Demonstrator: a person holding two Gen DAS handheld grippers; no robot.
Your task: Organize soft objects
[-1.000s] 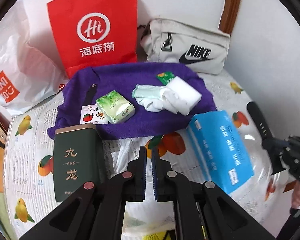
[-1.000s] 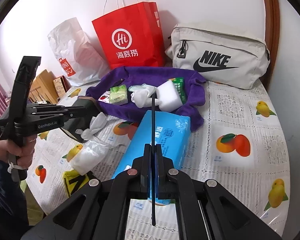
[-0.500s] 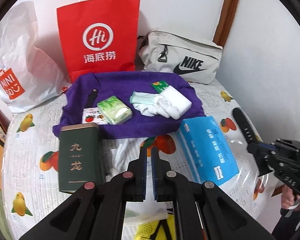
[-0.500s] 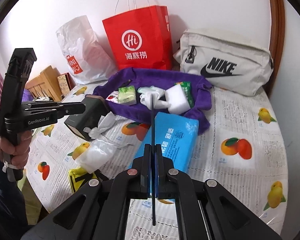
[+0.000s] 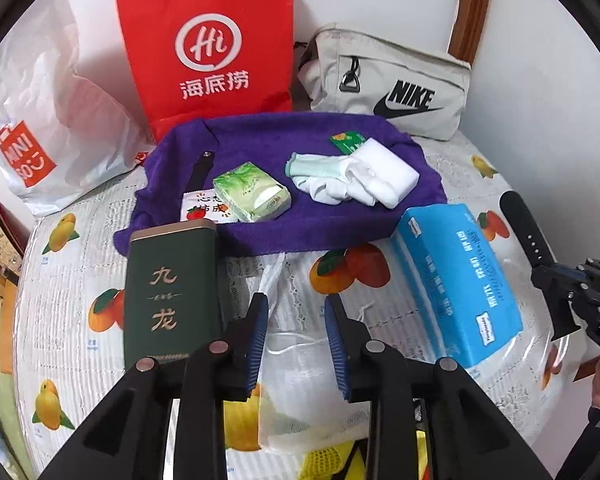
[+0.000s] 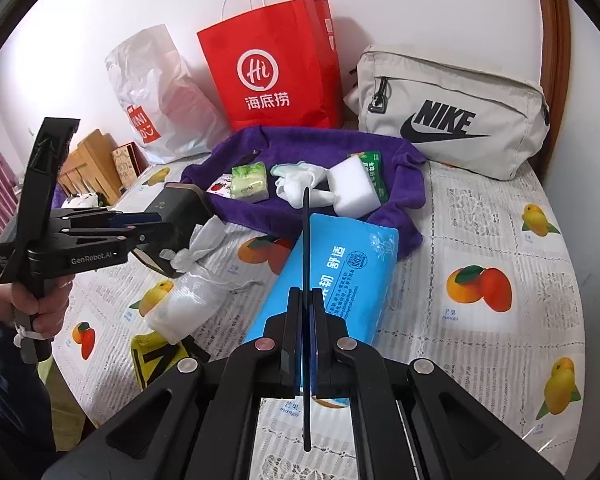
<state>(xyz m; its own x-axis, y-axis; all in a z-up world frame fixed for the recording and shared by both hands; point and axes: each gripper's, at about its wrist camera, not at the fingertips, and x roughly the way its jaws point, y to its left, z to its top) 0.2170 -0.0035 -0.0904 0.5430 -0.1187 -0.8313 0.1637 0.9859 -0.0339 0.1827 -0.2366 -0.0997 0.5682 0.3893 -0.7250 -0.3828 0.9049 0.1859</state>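
- Jaws of the left gripper (image 5: 296, 336), at the bottom centre of its own view, are opening; nothing sits between them, and they hang over a white mesh pouch (image 5: 300, 396) on the surface (image 5: 440, 160).
- Pouch lies directly under and a little ahead of that gap, its drawstring trailing toward the upper left. In the right view the same pouch (image 6: 192, 300) sits at lower left, beside a yellow net bag (image 6: 156, 356).
- Judgement: the step in hand looks like a pick of the pouch. Come down with the pouch's bulk centred in the gap, bite the body rather than the loose string, and stay clear of the green tin (image 5: 172, 284) just to the left.
- Right gripper (image 6: 306, 320), bottom centre of its view, is clenched on a thin black strap (image 6: 306, 248) that stands upward between the jaws. In the left view the strap (image 5: 528, 232) shows at the right edge.
- Blue tissue pack (image 6: 332, 276) lies just beyond the right gripper, mid-frame, its far corner touching the purple towel (image 6: 404, 208).
- Farther up, on the towel: a green tissue pack (image 5: 252, 192), white gloves (image 5: 332, 176) and a white sponge (image 5: 388, 168), the gloves touching the sponge.
- Farthest, against the wall: white plastic bag (image 5: 44, 120) upper left, red paper bag (image 5: 208, 52) top centre, grey Nike bag (image 5: 388, 88) upper right.
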